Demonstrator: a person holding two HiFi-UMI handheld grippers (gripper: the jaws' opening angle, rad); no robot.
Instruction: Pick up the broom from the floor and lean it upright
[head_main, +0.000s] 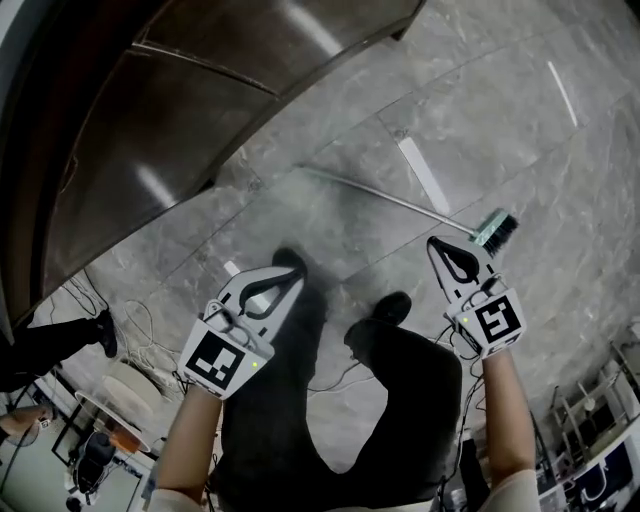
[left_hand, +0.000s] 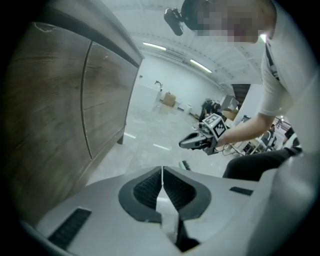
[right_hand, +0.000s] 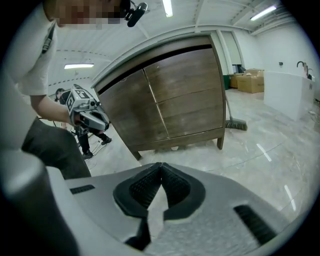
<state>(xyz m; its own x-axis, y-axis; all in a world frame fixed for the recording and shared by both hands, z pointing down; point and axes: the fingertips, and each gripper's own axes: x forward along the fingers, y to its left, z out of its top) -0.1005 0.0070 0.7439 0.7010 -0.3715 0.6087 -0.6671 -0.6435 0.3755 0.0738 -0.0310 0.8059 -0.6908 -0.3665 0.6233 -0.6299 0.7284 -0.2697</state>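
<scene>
- Two grippers are in use, both empty. Items run left to right as the head view shows them.
- Dark brown wooden cabinet (head_main: 150, 150): curved front, smooth satin panels, short legs. It stands on the polished grey marble-pattern floor (head_main: 560, 150) and is a likely surface to lean the broom against.
- Left gripper (head_main: 288, 272): white plastic body with black ribbed fingers (left_hand: 147, 190), clenched together with nothing between them. It is well apart from the broom.
- Long-handled broom (head_main: 400, 201): lies flat on the floor ahead of the person. Its thin, pale, metal-looking handle runs toward the cabinet, and a green head with dark bristles sits at the right end.
  - Handling, as judged: light, stiff along the handle, soft at the bristles. The smooth round handle may roll or slip.
  - Recommended hold: on the handle near its middle, never on the bristles.
- Right gripper (head_main: 440, 245): same build, with fingers (right_hand: 175, 187) pressed shut and empty. It appears close to the broom head in the head view, without contact.
</scene>
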